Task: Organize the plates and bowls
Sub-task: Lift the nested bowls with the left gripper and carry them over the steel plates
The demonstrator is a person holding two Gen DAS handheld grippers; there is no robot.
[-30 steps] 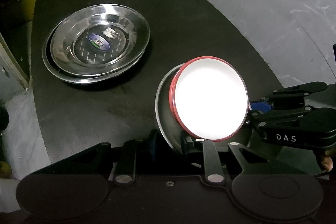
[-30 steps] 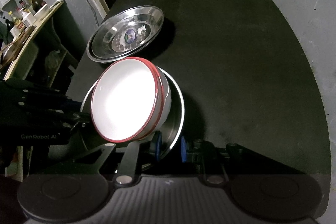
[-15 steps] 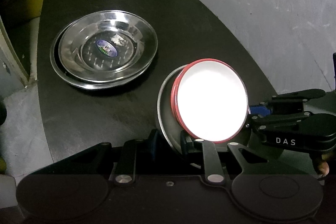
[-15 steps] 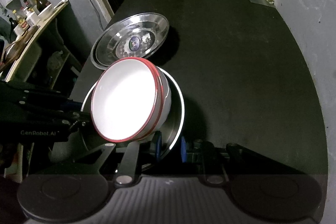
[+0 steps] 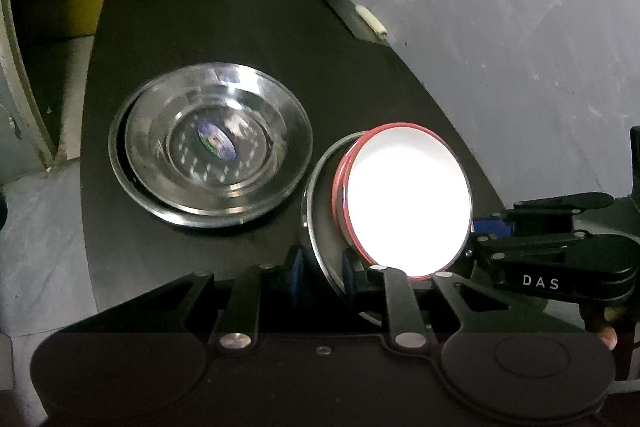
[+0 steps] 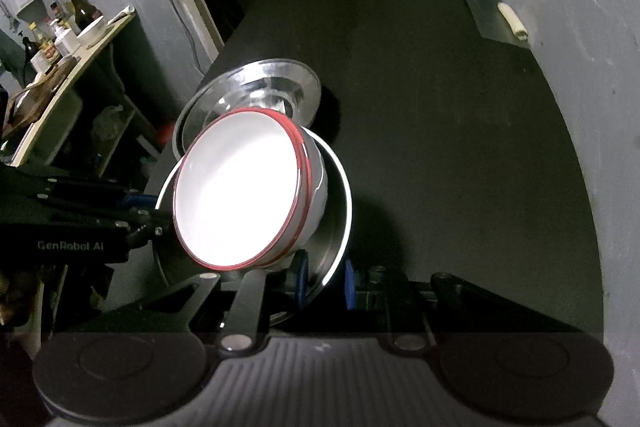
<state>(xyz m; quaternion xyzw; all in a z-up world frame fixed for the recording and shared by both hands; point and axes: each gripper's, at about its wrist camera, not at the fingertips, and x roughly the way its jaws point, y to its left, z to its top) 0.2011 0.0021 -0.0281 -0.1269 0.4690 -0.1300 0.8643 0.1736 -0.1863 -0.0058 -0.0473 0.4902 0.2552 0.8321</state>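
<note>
A steel plate (image 5: 316,227) sits between the pads of the left gripper (image 5: 320,273), with a stack of bowls (image 5: 404,203) resting in it just ahead and to the right of those pads. The right gripper (image 6: 326,279) has the same plate's rim between its own pads, coming in from the opposite side. Ahead and to the left of the left gripper, a pile of steel dishes (image 5: 210,157) lies on the table (image 5: 224,27), near the held plate.

red-rimmed bowls (image 6: 240,187) on steel plate (image 6: 340,211) — right gripper (image 6: 326,279) clamped
</note>
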